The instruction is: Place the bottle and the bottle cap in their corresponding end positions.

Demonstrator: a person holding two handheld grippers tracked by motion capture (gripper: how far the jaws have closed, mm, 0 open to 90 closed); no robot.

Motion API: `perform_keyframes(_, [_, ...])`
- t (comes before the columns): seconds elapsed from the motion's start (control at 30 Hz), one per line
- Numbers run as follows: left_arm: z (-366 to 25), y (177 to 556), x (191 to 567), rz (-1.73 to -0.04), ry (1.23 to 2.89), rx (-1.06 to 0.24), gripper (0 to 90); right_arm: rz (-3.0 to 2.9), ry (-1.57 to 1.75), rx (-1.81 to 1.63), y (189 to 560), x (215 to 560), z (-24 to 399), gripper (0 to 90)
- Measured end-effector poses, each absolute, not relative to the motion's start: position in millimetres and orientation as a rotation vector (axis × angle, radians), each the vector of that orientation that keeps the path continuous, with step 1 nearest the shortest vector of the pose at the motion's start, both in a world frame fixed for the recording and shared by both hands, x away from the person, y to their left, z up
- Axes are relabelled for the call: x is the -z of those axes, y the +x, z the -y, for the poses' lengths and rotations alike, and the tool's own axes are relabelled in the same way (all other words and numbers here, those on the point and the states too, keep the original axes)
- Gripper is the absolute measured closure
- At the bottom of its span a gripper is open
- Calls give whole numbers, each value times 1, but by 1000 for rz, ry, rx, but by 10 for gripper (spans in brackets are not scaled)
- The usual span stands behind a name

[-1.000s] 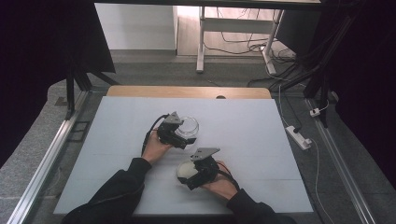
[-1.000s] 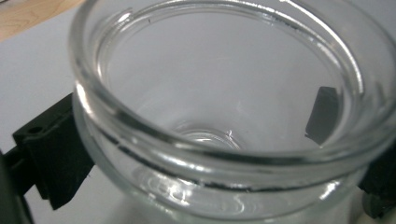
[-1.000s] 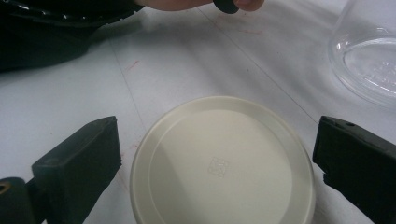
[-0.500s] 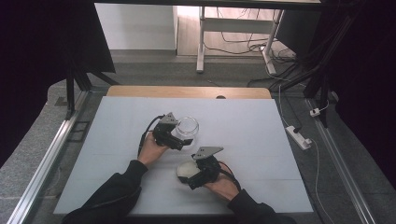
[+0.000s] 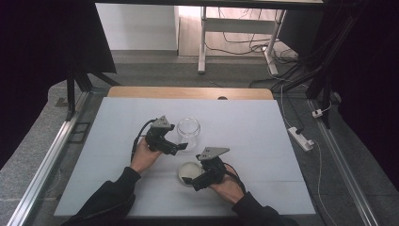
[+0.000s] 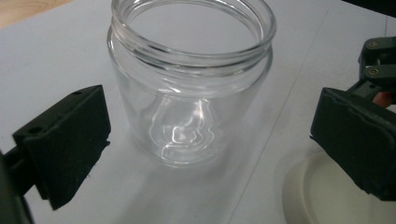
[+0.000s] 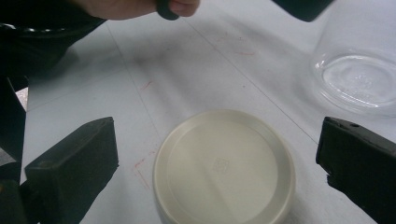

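Observation:
An empty, lidless clear glass jar (image 5: 188,130) stands upright on the white table (image 5: 263,141). My left gripper (image 5: 179,145) sits just left of and nearer than it. In the left gripper view the jar (image 6: 191,84) stands between the tips of my left gripper (image 6: 210,144), which is open and touches nothing. A cream round lid (image 5: 188,172) lies flat nearer the front edge. My right gripper (image 5: 194,178) is open beside it. The right gripper view has the lid (image 7: 224,168) low between the wide jaws of my right gripper (image 7: 219,163), the jar base (image 7: 359,79) beyond.
The table's far edge is a wooden strip (image 5: 188,92). A white power strip (image 5: 300,137) lies on the floor off the table's right side, and a metal rail (image 5: 42,165) runs along the left. Bare table surface spreads to the right of the jar.
My left gripper has drawn back a little to the left, away from the jar. The jar, the lid and my right gripper stay about where they were.

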State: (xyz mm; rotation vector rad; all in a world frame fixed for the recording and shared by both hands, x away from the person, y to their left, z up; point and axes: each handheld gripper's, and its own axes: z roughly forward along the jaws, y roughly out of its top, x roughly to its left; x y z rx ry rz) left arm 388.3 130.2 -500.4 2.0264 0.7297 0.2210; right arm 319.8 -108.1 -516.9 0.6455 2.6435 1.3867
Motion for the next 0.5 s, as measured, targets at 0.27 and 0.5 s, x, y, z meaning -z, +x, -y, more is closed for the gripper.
perform_keyframes(0.27, [-136,373,494,-732,2019,-211,0,-2603,658,-1393,317,509,115,0])
perform_keyframes(0.5, [-142,359,489,-749,1989,-178,0,-2581,678,-1401,315,503,125,0])
